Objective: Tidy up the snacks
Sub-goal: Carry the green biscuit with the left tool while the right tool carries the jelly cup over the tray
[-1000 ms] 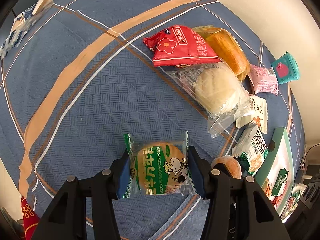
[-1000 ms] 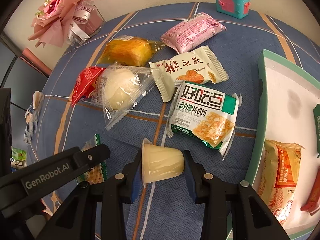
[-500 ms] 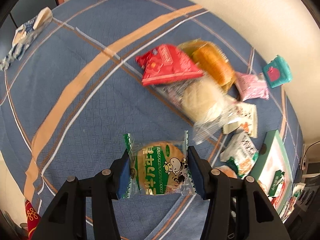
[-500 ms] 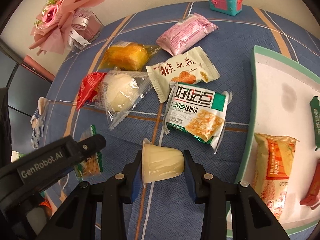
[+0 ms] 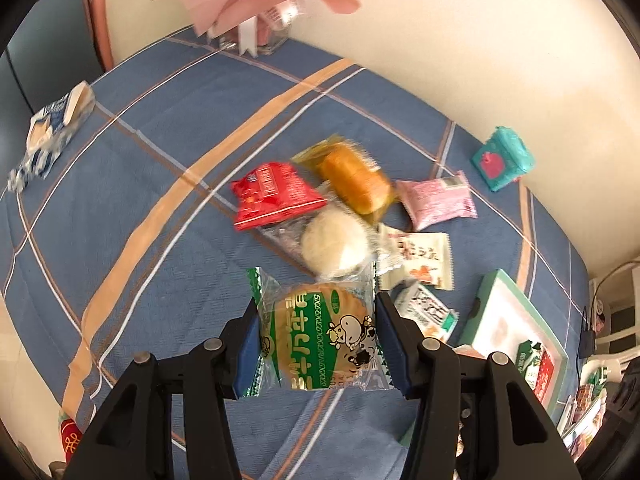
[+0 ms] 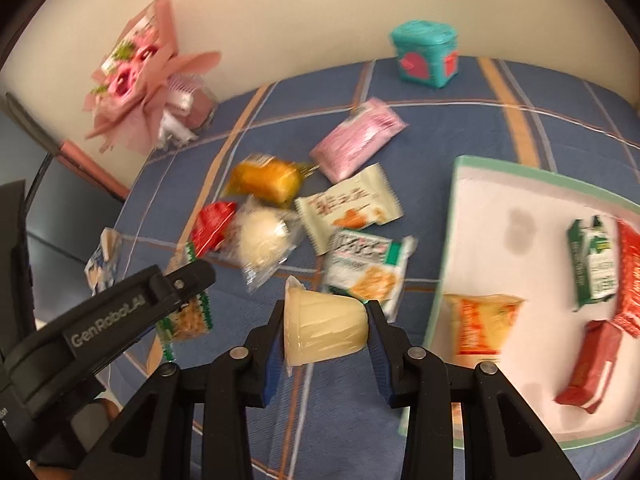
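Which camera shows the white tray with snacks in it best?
The right wrist view. There the tray fills the right side, so you see its green rim, white floor and several packets lying inside. In the left wrist view the tray is small at the lower right edge, partly hidden behind the tool.

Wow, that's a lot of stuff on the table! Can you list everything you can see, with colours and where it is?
Round biscuit pack: 1, green, in left gripper.
Jelly cup: 1, pale yellow, in right gripper.
Loose snack packs: 6 (red, orange, pink, clear with white bun, cream, green-white), mid-cloth.
Tray: 1, white, green-rimmed, right side, holding several packs.
Teal box: 1, by wall.
Bouquet: 1, pink, far corner.
Blue-white packet: 1, left edge.
Tablecloth: blue, striped.
Left gripper, right gripper: black.
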Available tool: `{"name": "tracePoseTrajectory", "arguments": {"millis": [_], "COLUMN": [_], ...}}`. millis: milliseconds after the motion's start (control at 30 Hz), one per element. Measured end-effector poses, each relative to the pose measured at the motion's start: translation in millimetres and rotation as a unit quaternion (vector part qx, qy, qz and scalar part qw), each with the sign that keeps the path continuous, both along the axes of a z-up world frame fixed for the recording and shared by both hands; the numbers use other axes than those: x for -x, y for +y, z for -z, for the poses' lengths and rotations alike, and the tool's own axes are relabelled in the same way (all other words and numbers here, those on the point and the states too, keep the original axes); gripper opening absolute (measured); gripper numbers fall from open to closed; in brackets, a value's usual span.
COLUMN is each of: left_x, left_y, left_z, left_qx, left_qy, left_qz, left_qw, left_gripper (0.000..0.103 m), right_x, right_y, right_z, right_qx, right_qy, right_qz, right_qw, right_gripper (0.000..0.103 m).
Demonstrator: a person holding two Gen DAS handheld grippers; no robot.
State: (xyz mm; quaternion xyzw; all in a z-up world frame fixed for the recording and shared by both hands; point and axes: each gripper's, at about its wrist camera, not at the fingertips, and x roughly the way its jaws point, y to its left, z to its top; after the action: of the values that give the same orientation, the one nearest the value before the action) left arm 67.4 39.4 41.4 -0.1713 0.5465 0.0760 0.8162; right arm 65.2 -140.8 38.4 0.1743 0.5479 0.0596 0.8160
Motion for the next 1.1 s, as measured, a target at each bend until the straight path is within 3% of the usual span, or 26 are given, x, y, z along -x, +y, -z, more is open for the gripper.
{"name": "tracePoseTrajectory", "arguments": {"millis": [267, 567, 1100], "left_x": [-21, -37, -60], "left_y": [-64, -143, -218], "left_z": [-4, 0, 24], "left_qx": [-0.008, -0.009, -0.026], "left_qy": [-0.012, -0.016, -0.026], "left_qz": [0.070, 0.163, 0.243], "left_qw": [0.9974, 0.9865, 0.9692], "left_gripper": [0.055, 0.055, 0.055], "right_x": [2, 9, 9], "right_y": [-65, -137, -209], "right_z": [-5, 0, 17], "right_qx": [0.025, 0.049, 0.078], "right_qy": [0.004, 0.019, 0.035], "right_qz": [0.094, 0.181, 0.249], "right_qw": [0.995, 0.982, 0.965], "right_gripper": [0.040, 0.040, 0.040]}}
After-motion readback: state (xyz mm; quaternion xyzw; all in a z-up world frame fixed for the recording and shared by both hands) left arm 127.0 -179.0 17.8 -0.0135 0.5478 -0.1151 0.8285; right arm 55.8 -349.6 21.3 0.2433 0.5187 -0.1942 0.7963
